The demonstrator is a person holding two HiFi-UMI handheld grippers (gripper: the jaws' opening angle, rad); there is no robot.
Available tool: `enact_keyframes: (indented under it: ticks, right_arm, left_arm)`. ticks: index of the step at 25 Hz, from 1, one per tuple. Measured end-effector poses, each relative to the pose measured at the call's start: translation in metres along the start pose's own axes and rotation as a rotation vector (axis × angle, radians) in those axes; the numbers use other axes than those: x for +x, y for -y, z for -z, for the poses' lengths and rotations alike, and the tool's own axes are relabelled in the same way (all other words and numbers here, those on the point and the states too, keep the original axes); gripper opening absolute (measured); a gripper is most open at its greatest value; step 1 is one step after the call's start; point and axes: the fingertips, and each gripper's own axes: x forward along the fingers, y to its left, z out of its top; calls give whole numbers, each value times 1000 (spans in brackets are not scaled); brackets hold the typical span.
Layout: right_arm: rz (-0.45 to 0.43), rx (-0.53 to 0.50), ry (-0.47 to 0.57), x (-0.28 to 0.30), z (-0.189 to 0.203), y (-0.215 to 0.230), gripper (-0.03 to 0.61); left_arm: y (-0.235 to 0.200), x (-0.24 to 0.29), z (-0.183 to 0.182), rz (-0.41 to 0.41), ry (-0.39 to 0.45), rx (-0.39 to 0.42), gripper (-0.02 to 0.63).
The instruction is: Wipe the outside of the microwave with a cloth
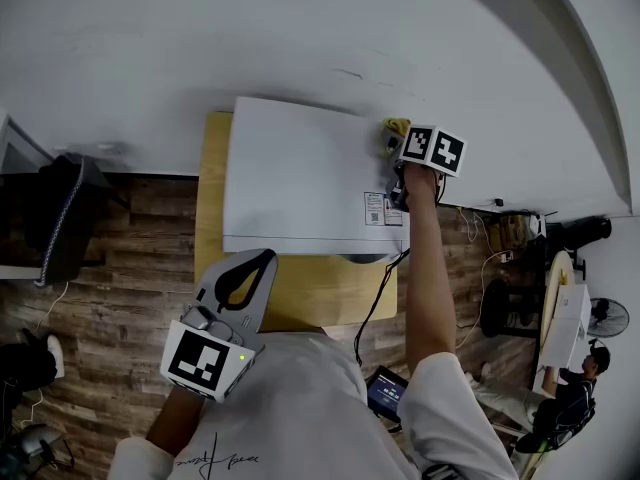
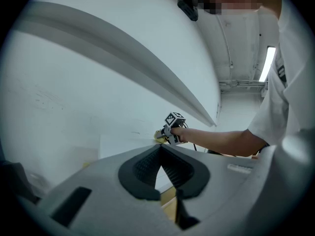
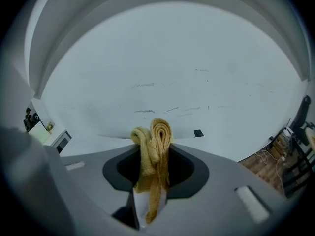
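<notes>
Right gripper (image 1: 395, 148) is clamped tight on a bunched-up yellow terry cloth (image 3: 156, 132), with the boxy white microwave (image 1: 295, 173) just beside its jaws. Left gripper (image 2: 160, 154) is pinched closed, nothing in it.

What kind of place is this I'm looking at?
Probably a lab or workshop room, not a home kitchen: the microwave sits on a wooden table against a bare white wall, with cables and a fan nearby.

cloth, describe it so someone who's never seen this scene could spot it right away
Find the white microwave on the wooden table against the white wall. At the back right corner of its top, the right gripper is shut on a small bunched cloth. It is the only soft, mustard-yellow thing among white surfaces.
</notes>
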Motion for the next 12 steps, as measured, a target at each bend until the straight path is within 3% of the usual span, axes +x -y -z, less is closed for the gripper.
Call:
enact_keyframes:
  ticks: [12]
  right_arm:
    - [-60, -6, -1, 6, 2, -36, 126]
  left_arm:
    - [0, -9, -1, -20, 7, -8, -12]
